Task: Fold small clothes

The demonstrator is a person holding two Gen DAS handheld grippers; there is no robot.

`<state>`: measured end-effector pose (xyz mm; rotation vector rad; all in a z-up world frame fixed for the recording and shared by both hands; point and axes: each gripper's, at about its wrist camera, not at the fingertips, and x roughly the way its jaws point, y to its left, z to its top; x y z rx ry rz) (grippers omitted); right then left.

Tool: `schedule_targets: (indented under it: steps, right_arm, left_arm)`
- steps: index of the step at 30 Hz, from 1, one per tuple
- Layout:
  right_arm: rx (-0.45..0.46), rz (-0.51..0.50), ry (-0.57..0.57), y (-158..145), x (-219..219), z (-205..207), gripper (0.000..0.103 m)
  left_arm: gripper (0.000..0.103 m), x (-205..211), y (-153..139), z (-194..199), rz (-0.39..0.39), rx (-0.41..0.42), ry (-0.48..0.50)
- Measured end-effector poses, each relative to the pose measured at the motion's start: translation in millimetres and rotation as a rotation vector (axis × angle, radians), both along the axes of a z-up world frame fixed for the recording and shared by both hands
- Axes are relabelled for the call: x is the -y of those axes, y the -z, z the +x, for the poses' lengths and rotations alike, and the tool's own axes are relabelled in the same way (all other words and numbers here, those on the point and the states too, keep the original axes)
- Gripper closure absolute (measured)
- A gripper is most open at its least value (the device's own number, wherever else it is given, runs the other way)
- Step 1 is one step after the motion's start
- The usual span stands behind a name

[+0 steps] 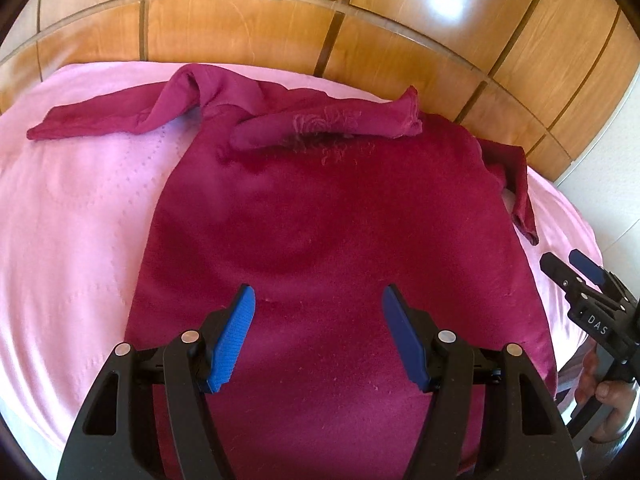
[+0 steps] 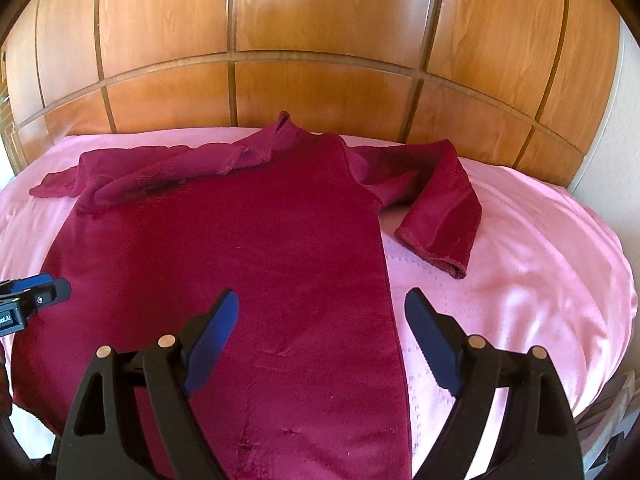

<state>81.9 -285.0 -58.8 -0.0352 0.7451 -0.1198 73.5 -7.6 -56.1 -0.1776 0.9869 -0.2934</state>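
A dark red long-sleeved top [image 1: 320,232] lies spread flat on a pink bedspread [image 1: 80,208], collar at the far end; it also shows in the right wrist view [image 2: 240,248]. Its left sleeve [image 1: 104,118] stretches out to the left. A flap of fabric with an embroidered motif [image 1: 320,124] lies folded over the chest. The right sleeve [image 2: 440,208] bends down beside the body. My left gripper [image 1: 318,300] is open and empty above the lower body. My right gripper [image 2: 322,308] is open and empty over the top's right edge; it also shows in the left wrist view [image 1: 576,268].
A wooden panelled headboard [image 2: 320,80] rises behind the bed. The pink bedspread [image 2: 520,280] lies bare to the right of the top. The left gripper's fingertip [image 2: 36,292] shows at the left edge of the right wrist view.
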Motion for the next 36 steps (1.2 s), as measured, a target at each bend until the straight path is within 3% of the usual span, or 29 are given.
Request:
schedule_targets:
  steps: [14, 29, 32, 35, 36]
  right_arm:
    - [-0.016, 0.003, 0.016, 8.7, 10.3, 5.1, 0.017]
    - [-0.031, 0.03, 0.119, 23.7, 63.2, 19.6, 0.019]
    - [-0.03, 0.047, 0.133, 27.0, 80.5, 19.5, 0.03]
    - [-0.026, 0.133, 0.201, 30.2, 115.1, 20.9, 0.046]
    - [-0.025, 0.162, 0.223, 31.6, 130.5, 21.0, 0.047]
  left_arm:
    - [0.038, 18.2, 13.2, 5.8, 0.021, -0.041, 0.029]
    - [0.038, 31.6, 25.4, 11.4, 0.045, -0.061, 0.046]
    - [0.036, 32.0, 26.4, 11.9, 0.043, -0.06, 0.047]
    - [0.036, 32.9, 27.1, 12.7, 0.049, -0.054, 0.053]
    - [0.036, 32.4, 27.3, 12.7, 0.048, -0.053, 0.053]
